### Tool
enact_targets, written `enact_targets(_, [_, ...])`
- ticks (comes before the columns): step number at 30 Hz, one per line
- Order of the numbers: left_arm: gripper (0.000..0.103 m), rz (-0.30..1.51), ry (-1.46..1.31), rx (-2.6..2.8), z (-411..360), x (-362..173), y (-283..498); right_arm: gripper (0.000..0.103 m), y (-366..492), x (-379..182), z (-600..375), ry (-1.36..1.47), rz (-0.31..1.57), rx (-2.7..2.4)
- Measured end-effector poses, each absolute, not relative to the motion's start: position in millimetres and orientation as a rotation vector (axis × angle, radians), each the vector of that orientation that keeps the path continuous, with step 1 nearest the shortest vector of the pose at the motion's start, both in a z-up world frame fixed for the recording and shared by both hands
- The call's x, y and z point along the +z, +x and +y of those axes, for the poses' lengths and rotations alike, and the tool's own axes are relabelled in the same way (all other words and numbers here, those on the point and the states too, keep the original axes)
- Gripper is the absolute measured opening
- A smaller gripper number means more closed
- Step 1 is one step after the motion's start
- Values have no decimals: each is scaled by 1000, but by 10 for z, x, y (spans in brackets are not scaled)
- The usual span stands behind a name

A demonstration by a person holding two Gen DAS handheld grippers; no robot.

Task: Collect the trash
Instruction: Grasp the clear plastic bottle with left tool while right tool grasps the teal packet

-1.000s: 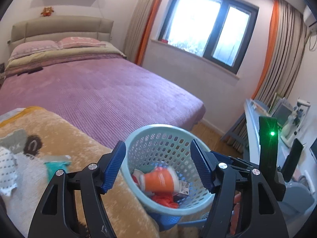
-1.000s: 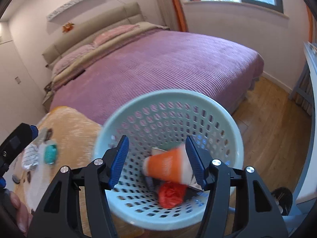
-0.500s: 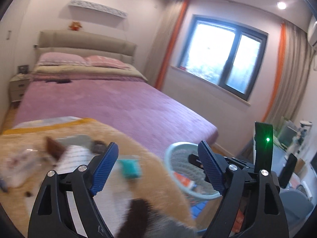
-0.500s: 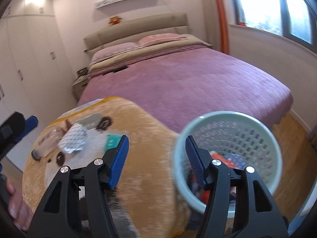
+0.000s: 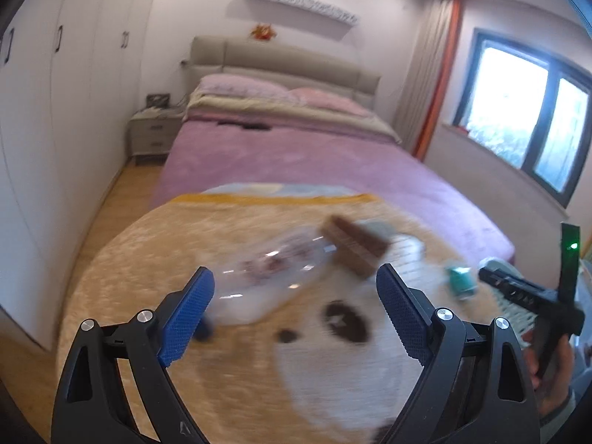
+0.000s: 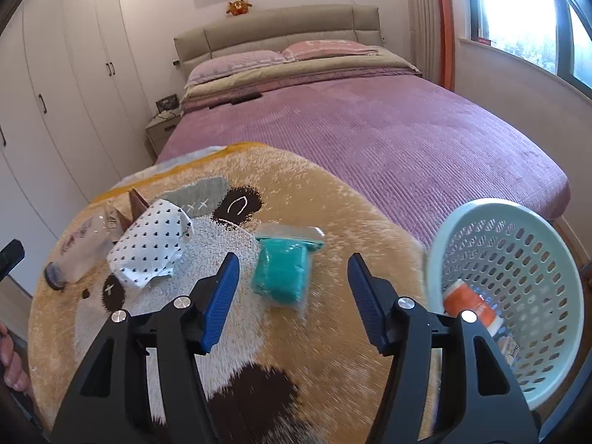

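Observation:
Trash lies on a round plush animal-face rug (image 6: 333, 199): a teal packet (image 6: 283, 268), a white black-dotted wrapper (image 6: 151, 246), a clear plastic bottle (image 6: 79, 249) and a brown wrapper (image 6: 135, 203). My right gripper (image 6: 292, 296) is open and empty, just short of the teal packet. A pale green basket (image 6: 547, 229) at the right holds an orange cup (image 6: 470, 305). My left gripper (image 5: 296, 309) is open and empty, over the blurred bottle (image 5: 266, 277) and brown wrapper (image 5: 355, 246). The teal packet (image 5: 460, 281) lies to its right.
A bed with a purple cover (image 6: 370, 118) stands behind the rug. White wardrobes (image 6: 55, 85) line the left wall, with a nightstand (image 6: 162, 129) beside the bed. A window (image 5: 529, 118) is at the right. The hand with the right gripper (image 5: 547, 318) shows in the left wrist view.
Both grippers have swung left, away from the basket and over the rug. The bottle now lies between the left fingers and the teal packet before the right fingers. Both stayed open.

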State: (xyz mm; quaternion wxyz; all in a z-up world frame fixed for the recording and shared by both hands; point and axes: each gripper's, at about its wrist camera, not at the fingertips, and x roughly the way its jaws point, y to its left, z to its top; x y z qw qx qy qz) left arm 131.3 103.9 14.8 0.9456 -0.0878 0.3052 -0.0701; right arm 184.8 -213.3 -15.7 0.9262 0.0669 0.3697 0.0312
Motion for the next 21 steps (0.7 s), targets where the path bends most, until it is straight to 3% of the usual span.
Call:
enact_targets(5, [88, 673, -227, -169, 1361, 83, 1582, 58, 1977, -300, -2022, 100, 769, 25])
enact_targets(14, [88, 830, -68, -185, 1141, -188, 1900, 58, 2120, -430, -2064, 129, 839, 24])
enact_targets(21, [81, 890, -11, -217, 949, -219, 1700, 58, 2102, -424, -1966, 80, 837, 57])
